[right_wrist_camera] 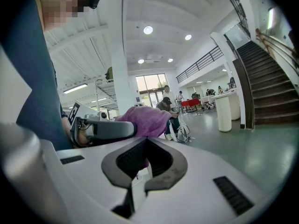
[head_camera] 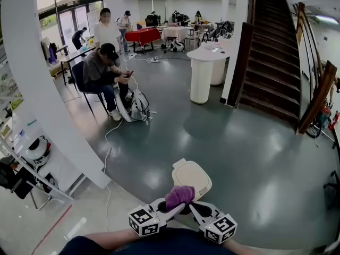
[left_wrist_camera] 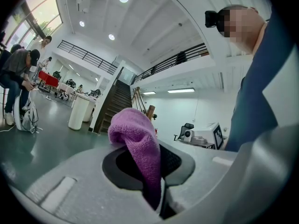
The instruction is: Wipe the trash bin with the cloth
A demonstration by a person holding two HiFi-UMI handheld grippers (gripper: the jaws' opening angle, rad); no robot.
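A cream plastic trash bin [head_camera: 192, 175] with rounded corners stands on the glossy grey-green floor [head_camera: 255, 153]. Its lid is down, so its inside is hidden. At the bin's near edge, a fuzzy purple knitted cloth [head_camera: 179, 196] bunches upward. The left gripper [head_camera: 170, 210] angles toward the bin, its fingers clamped on the cloth's lower end. The right gripper [head_camera: 196, 210] angles in opposite, its fingers pressed together, with the cloth just beyond their tips.
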